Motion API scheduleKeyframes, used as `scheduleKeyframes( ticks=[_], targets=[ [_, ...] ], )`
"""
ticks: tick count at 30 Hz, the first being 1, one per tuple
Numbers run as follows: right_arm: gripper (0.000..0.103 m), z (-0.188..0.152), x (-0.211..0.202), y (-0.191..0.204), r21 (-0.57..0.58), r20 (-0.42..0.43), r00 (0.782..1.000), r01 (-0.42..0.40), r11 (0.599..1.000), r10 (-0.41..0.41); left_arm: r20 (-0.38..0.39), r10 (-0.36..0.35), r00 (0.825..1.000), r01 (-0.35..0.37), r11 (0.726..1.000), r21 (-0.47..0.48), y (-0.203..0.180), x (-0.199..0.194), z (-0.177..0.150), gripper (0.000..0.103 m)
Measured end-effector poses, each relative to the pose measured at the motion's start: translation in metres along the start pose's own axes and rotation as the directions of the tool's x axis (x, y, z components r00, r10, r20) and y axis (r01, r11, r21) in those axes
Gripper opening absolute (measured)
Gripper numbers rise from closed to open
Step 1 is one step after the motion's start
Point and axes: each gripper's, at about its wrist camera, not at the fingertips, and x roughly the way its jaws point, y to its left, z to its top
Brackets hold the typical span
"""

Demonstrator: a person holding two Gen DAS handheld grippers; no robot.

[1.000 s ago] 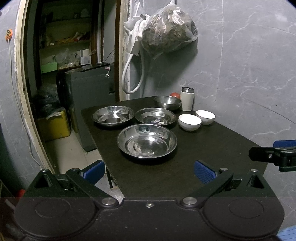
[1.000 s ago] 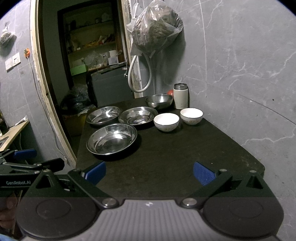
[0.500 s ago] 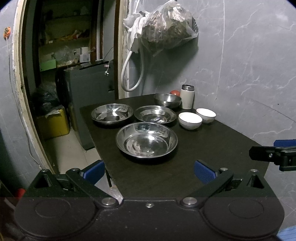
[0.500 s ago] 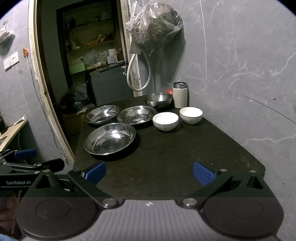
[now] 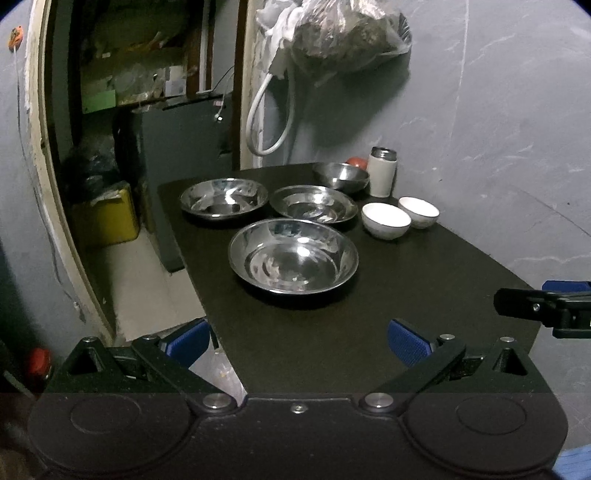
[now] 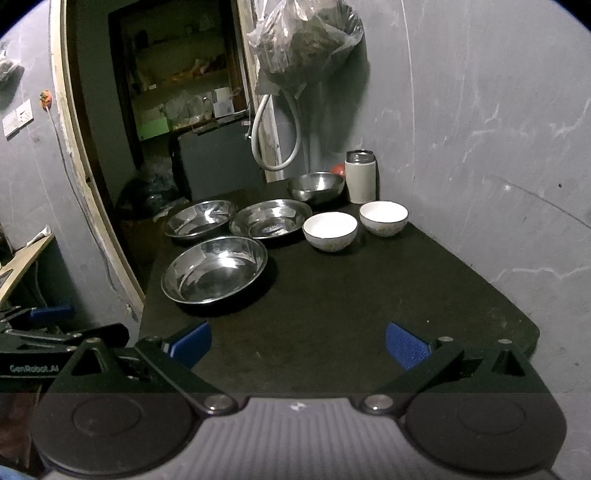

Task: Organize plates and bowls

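Observation:
Three steel plates lie on the black table [image 5: 424,280]: a near one [image 5: 293,256] [image 6: 214,269], a far left one [image 5: 223,197] [image 6: 201,218] and a far middle one [image 5: 314,204] [image 6: 271,218]. A steel bowl [image 5: 340,176] [image 6: 316,186] stands behind them. Two white bowls [image 5: 386,220] [image 5: 419,212] [image 6: 330,230] [image 6: 384,218] sit on the right. My left gripper [image 5: 297,339] is open and empty over the table's near edge. My right gripper [image 6: 297,343] is open and empty, also at the near edge.
A white flask [image 5: 382,171] [image 6: 361,177] and a red object [image 5: 356,162] stand by the grey wall at the back. A plastic bag [image 5: 343,31] and a hose [image 5: 271,110] hang above. A doorway on the left has a yellow box [image 5: 107,218].
Both grippers have moved slightly closer to the table and the dishes look a little larger. Nothing on the table has moved.

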Motion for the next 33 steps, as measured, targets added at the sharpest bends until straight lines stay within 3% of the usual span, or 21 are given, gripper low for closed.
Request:
scheduleKeyframes(
  ticks=[5, 10, 17, 21, 28, 33],
  targets=[
    [0.103, 0.006, 0.014, -0.006, -0.005, -0.028, 0.999, -0.017, 1.000, 0.017, -0.017, 0.037, 0.999, -0.037, 0.998, -0.053, 0.004, 0.010, 0.007, 0.102],
    [0.103, 0.016, 0.032, -0.014, -0.031, -0.063, 0.997, -0.045, 0.998, 0.043, -0.089, 0.083, 0.993, -0.096, 0.984, -0.154, 0.017, 0.032, 0.022, 0.102],
    [0.103, 0.038, 0.071, -0.025, -0.046, -0.099, 0.989, -0.115, 0.992, 0.110, -0.145, 0.222, 0.964, -0.248, 0.949, -0.196, 0.036, 0.068, 0.060, 0.102],
    [0.103, 0.060, 0.102, -0.027, -0.034, -0.095, 0.981, -0.171, 0.985, 0.167, -0.158, 0.264, 0.951, -0.296, 0.926, -0.233, 0.054, 0.088, 0.084, 0.102],
    [0.103, 0.097, 0.154, -0.014, -0.059, -0.091, 0.969, -0.234, 0.970, 0.229, -0.154, 0.296, 0.943, -0.327, 0.910, -0.255, 0.095, 0.123, 0.123, 0.102],
    [0.103, 0.120, 0.192, 0.001, -0.077, -0.087, 0.967, -0.244, 0.967, 0.238, -0.110, 0.270, 0.957, -0.289, 0.926, -0.242, 0.130, 0.164, 0.142, 0.102]
  ],
)
